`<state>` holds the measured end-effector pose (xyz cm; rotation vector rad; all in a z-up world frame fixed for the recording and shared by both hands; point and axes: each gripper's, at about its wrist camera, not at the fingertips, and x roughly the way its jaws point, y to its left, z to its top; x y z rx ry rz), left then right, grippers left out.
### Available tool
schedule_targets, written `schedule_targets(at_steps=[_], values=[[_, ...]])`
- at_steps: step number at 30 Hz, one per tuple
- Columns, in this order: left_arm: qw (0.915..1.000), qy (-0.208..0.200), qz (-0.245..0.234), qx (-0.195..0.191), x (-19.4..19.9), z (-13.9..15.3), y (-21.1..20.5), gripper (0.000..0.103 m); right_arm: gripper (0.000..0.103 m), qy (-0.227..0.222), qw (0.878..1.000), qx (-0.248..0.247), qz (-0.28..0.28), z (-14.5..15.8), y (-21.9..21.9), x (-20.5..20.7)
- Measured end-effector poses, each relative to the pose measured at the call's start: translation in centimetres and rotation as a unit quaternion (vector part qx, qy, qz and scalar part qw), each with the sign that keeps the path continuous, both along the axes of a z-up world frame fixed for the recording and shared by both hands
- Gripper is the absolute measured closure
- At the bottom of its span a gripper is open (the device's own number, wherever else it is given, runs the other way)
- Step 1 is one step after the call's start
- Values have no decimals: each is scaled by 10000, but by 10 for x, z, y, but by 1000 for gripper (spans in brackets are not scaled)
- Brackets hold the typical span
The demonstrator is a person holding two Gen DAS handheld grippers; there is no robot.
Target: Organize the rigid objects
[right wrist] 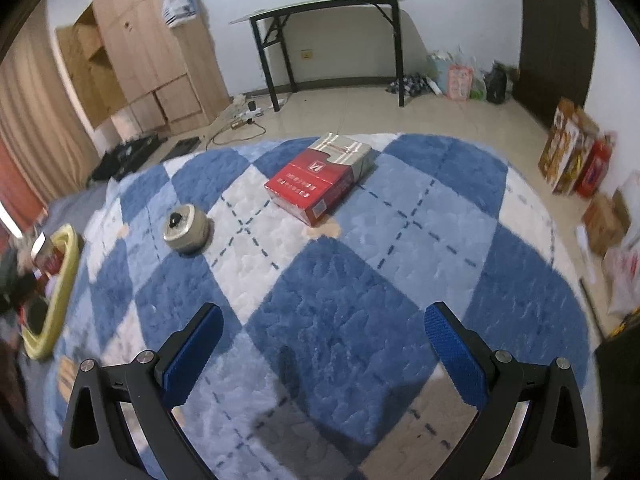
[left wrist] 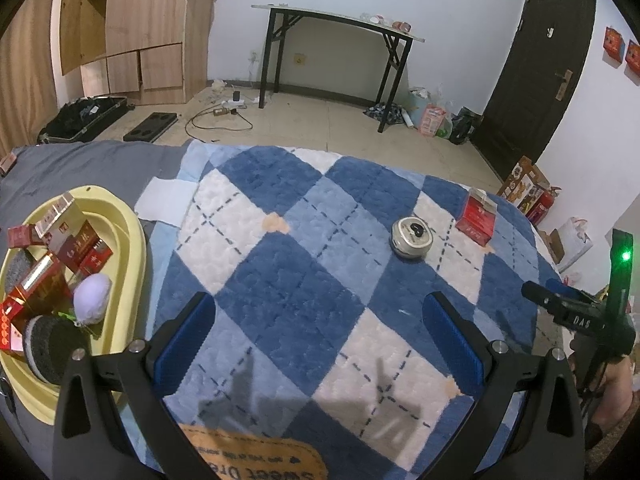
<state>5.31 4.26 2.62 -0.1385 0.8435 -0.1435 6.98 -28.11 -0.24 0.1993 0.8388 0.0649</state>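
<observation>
Both grippers empty, jaws wide apart: left gripper (left wrist: pixel 316 336), right gripper (right wrist: pixel 322 344) over blanket (right wrist: pixel 340 280). Red box (right wrist: pixel 320 178) and round tin (right wrist: pixel 186 232) lie loose, well apart from yellow basin (left wrist: pixel 124 232). Likely collecting step; next, right closes on box.

both views are evenly lit by cool indoor light, moderately bright, with a bluish cast. strong fisheye distortion bends the walls and leaves black corners. in the left wrist view the picture is sharp; dark gripper shadows fall on the near blanket (left wrist: pixel 320 240), and a green light (left wrist: pixel 625 256) glows at right. the right wrist view is smeared by motion blur at its left and right edges, sharper centrally, with a soft shadow near.
</observation>
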Motion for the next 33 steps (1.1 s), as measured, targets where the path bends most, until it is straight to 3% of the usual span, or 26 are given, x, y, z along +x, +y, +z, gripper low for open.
schedule_targets(at_steps=[6,8,11,18,25,29,30,33], values=[[9998,103,78,-179,-1,-5,-26,0,0,50,9985,366,-408,10,-12,12],[9999,-63,97,-24,3,-2,-43,0,0,24,9980,445,-449,18,-11,24],[9995,-276,145,-105,15,-3,-64,0,0,-10,9979,470,-456,27,-10,47],[9995,251,177,-4,71,-41,-106,0,0,525,9950,519,-678,20,-8,122],[9990,399,105,174,107,-69,-129,0,0,931,9907,423,-896,8,-7,172],[9990,399,197,-45,117,-76,-134,0,0,1107,9884,341,-981,-7,-6,190],[9988,395,274,-95,119,-78,-134,1,0,1142,9881,317,-980,-10,-5,192],[9974,382,575,-199,121,-80,-128,26,2,1085,9894,113,-962,-16,4,195]])
